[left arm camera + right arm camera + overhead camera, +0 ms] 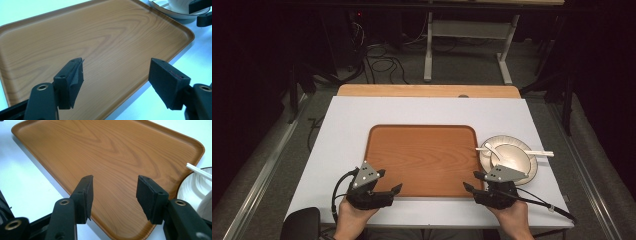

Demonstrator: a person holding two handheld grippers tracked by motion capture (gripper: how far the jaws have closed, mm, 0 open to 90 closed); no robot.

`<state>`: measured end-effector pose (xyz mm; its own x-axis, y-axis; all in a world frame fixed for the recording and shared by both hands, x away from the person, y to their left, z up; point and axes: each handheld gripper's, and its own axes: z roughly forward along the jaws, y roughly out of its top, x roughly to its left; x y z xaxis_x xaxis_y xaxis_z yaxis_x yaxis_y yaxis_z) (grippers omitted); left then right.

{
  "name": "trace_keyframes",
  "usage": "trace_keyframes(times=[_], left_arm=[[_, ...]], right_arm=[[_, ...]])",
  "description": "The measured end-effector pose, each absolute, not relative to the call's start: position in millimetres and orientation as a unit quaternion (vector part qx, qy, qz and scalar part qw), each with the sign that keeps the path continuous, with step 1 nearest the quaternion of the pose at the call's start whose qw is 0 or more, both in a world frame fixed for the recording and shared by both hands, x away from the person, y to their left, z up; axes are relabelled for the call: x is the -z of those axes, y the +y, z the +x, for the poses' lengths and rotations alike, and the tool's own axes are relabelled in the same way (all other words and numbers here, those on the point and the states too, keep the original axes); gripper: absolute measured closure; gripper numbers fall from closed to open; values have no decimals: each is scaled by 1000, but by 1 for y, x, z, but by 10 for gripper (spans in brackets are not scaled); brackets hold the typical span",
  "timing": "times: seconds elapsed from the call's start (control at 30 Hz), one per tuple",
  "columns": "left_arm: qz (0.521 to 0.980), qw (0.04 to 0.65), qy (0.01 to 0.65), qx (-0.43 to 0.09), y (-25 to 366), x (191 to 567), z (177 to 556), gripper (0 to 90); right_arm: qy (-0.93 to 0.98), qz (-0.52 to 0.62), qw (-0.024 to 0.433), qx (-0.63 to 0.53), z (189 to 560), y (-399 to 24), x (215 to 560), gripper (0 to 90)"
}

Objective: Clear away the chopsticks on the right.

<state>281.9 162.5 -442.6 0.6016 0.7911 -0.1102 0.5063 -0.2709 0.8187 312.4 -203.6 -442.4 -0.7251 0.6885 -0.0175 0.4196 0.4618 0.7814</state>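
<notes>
- While I hold both tools low at the bottom of the high view, my left gripper (391,181) sits at the lower left and my right gripper (470,181) at the lower right, each over the near edge of the tray (422,150).
- The tray lies flat in the middle of the frame on the white table (342,130), bare inside.
- In the left gripper view, my left jaws stand spread wide with nothing between them, and the tray (95,37) runs from the upper left to the right behind them.
- In the right gripper view, my right jaws are spread too, pinching nothing, with the tray (112,150) across the top of the frame.
- A plate (532,172) with a bowl (507,155) on it sits just right of the tray, right of centre in the high view.
- White chopsticks (542,152) lie across the bowl, and a spoon (493,150) rests in it.
- My right gripper is near the plate, not touching it.
</notes>
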Motion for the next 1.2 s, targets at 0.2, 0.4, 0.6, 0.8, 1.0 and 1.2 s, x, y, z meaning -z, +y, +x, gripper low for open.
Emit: trace_keyframes(times=[0.2,0.4,0.6,0.8,1.0,1.2], left_arm=[[782,436,414,-163,161,443,281,287],[784,434,414,-160,160,444,282,287],[785,433,412,-161,160,444,281,287],[786,432,413,-160,159,445,282,287],[790,427,410,-160,156,446,282,287],[790,427,411,-159,157,446,283,287]], right_arm=[[841,327,165,-397,313,-203,443,494],[845,323,163,-392,313,-202,445,495],[847,321,161,-391,313,-202,445,495],[847,317,161,-395,313,-203,443,492],[850,312,164,-392,314,-203,441,455],[848,308,159,-402,311,-207,434,445]])
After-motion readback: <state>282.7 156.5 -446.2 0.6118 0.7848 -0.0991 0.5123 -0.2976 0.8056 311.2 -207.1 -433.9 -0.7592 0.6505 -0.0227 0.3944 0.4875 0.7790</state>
